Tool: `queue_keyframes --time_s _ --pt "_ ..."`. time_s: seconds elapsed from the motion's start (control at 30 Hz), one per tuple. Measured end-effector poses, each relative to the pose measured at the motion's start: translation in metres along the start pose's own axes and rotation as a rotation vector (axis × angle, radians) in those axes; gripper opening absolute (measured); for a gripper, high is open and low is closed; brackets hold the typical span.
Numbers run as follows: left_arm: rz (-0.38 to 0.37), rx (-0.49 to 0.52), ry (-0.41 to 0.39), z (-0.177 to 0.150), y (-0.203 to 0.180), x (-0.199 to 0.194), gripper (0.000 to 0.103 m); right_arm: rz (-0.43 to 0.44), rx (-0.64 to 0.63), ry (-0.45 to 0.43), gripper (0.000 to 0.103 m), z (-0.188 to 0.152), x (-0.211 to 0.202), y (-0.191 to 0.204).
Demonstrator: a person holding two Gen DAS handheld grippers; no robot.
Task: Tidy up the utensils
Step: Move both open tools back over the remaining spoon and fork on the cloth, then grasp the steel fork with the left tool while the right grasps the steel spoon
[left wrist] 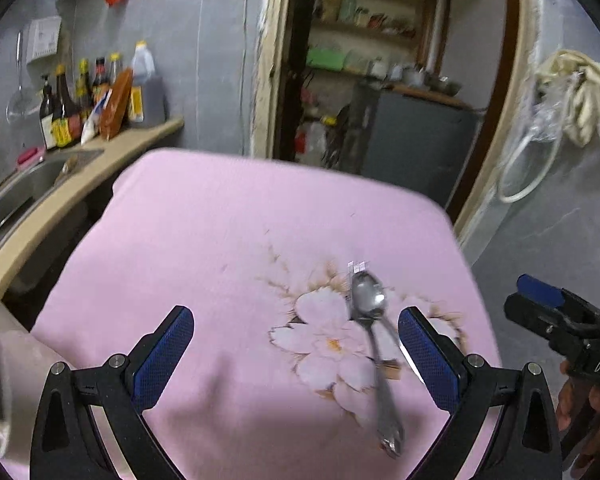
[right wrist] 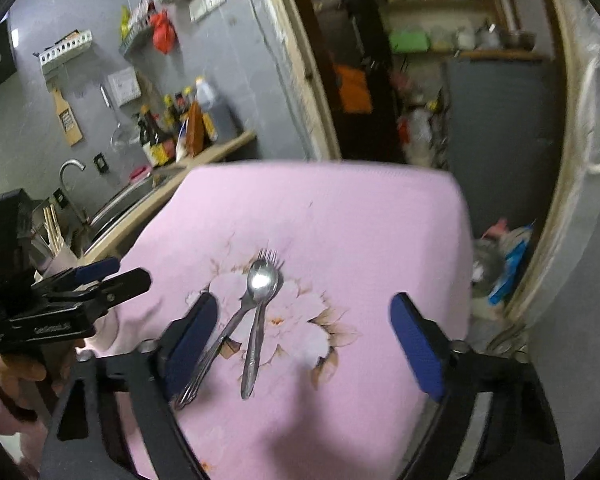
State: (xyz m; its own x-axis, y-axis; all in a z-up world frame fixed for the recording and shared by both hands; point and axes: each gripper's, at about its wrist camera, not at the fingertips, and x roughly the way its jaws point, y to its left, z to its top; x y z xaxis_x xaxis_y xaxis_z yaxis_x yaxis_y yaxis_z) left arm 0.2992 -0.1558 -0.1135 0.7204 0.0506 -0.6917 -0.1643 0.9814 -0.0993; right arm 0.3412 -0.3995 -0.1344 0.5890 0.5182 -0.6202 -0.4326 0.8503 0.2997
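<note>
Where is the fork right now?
The fork lies on the pink cloth, on the flower print, under the spoon. In the right wrist view its tines poke out past the spoon's bowl, near the middle.

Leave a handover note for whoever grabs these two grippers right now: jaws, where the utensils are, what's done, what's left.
Left gripper: jaws open, empty, above the pink cloth.
Right gripper: jaws open, empty, with the utensils lying between them, untouched.
Spoon lies bowl over the fork, whose tines poke out beyond it; handles splay apart toward the grippers, on the cloth's flower print.
Done: nothing picked up yet.
Left: grasp each utensil and put it away; where they go isn't clear from these views.
</note>
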Motion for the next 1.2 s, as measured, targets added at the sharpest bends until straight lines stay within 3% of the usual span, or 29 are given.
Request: queue_keyframes --time_s 0.2,0.47,0.57,0.73,0.83,0.9,1.2 --pt "0.011 -0.035 0.082 0.006 0.010 0.037 0.100 0.078 -0.013 0.139 0.051 -0.003 0.062 -0.001" --pt "-0.035 -0.061 0.149 0.010 0.016 0.068 0.074 0.133 -0.042 0.220 0.036 0.000 0.104 0.010" --pt "-0.048 -0.071 0.160 0.010 0.017 0.072 0.069 0.156 -0.055 0.233 0.032 0.005 0.111 0.015" --pt "-0.054 -0.075 0.162 0.009 0.018 0.073 0.069 0.202 -0.057 0.256 0.026 0.016 0.123 0.018" --pt "-0.066 -0.074 0.162 0.008 0.017 0.072 0.069 0.225 -0.061 0.274 0.016 0.017 0.128 0.018" --pt "-0.073 -0.070 0.161 0.007 0.016 0.072 0.069 0.247 -0.065 0.288 0.004 0.015 0.129 0.018" --pt "-0.173 -0.076 0.159 0.013 0.010 0.080 0.065 0.234 -0.003 0.252 0.002 0.003 0.104 -0.007"
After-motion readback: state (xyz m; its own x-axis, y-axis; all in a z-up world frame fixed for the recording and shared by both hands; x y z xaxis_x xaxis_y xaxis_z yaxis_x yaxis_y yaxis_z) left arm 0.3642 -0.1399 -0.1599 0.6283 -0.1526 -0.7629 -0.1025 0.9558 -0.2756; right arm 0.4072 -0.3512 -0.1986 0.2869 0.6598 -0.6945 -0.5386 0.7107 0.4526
